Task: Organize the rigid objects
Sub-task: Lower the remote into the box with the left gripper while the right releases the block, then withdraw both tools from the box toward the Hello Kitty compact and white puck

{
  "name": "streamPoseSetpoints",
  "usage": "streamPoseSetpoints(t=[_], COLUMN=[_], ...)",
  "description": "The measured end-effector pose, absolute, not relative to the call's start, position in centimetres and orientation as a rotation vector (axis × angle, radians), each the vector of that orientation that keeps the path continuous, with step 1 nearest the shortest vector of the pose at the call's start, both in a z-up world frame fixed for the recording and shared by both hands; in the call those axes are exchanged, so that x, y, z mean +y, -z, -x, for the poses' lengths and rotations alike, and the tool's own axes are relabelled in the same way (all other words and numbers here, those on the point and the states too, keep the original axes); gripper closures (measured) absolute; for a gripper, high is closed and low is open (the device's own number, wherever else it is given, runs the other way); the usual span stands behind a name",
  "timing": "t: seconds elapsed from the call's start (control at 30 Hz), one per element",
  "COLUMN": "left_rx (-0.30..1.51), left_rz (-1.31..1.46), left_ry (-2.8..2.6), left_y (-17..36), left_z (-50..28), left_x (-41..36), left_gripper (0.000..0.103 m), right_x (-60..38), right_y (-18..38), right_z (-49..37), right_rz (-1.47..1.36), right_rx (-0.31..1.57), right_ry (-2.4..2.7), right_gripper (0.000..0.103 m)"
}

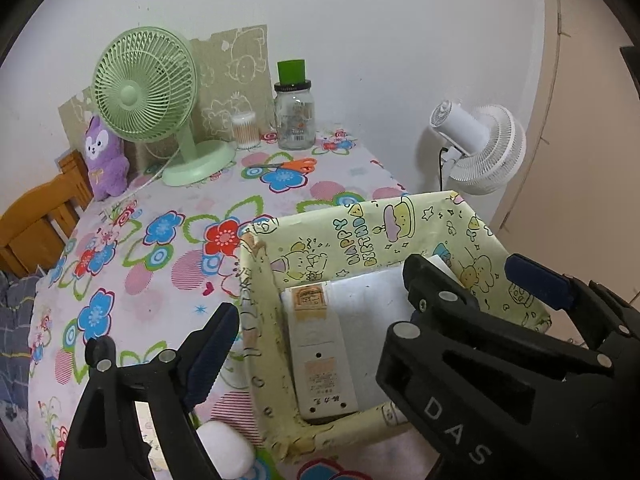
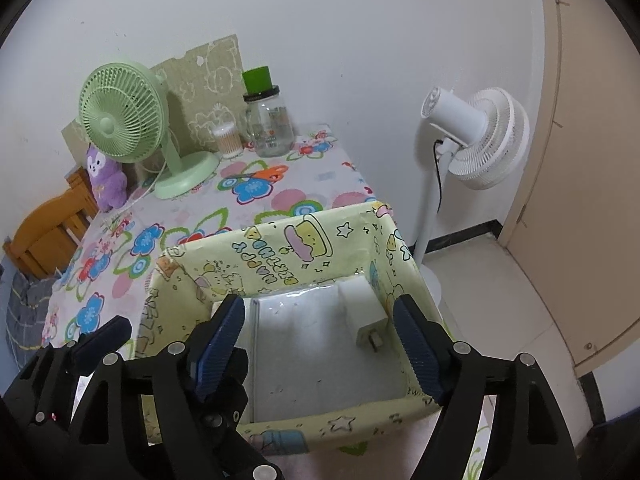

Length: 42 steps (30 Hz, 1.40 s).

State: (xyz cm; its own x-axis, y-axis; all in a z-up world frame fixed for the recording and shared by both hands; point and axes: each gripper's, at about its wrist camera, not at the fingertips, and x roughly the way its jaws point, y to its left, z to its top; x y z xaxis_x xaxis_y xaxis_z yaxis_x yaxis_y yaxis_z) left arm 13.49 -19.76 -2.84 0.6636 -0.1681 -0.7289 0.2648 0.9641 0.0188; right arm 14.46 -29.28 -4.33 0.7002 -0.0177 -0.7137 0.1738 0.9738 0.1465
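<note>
The left gripper (image 1: 376,304) hung above the near-left part of the yellow box (image 1: 316,236), its fingers spread wide with nothing between them; its right finger was crossed by the black body of the other tool, so only a dark blue pad (image 1: 538,280) showed past it. The right gripper (image 2: 320,344) stood over the box (image 2: 280,248) as well, jaws well apart and empty.

In the box a white remote control (image 1: 320,356) lay flat along the left wall, its lower end cut off by the near rim; the print on its labels was too small to read. Beside it lay a flat white slab (image 2: 320,344) with a glossy top; what it was could not be told. A white charger plug (image 2: 366,312) rested on the slab towards the right wall, prongs facing the camera; in the left wrist view it was almost wholly hidden behind the right tool.

A white rounded object (image 1: 228,452) sat on the flowered tablecloth (image 1: 132,280) just outside the box's near-left corner, half covered by the left finger; its kind was unclear.

Farther back stood a green desk fan (image 1: 148,96), a purple plush toy (image 1: 104,156), a tub of cotton swabs (image 1: 245,130), a glass jar (image 1: 295,116) with a green cap on top, and orange-handled scissors (image 1: 286,165); a white standing fan (image 2: 476,136) stood off the table, its base blocked by the box.
</note>
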Motion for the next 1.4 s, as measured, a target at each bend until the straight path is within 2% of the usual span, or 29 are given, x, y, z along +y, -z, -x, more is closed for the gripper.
streamPoseSetpoints(t=[0.2,0.53,0.83,1.07,1.4], left_rx=[0.777,0.747,0.725,0.716,0.713], left_rz=[-0.129,-0.126,-0.12,-0.128,-0.119], left_ry=[0.243,0.243,0.249,0.247,0.232], left_y=[2.0,1.1,0.7,0.5,0.7], left_z=[-12.6,-11.0,-9.5,-8.3,-6.6], left_x=[-18.6,-16.4,-14.1,-12.2,-9.3], left_gripper=[0.01,0.004,0.002,0.0,0.0], right_x=[-28.2,-25.8,-23.5,-21.6,-18.5], right_y=[3.5,2.2,1.3,0.7,0.6], right_z=[-13.5,-11.8,-10.3,-8.9,-7.3], right_rz=[-0.196,-0.161,-0.119,-0.083,-0.063], right_rx=[0.76,0.728,0.704,0.666,0.65], right_ry=[0.109,0.114,0.116,0.129,0.102], right_gripper=[0.016,0.015,0.015,0.007,0.005])
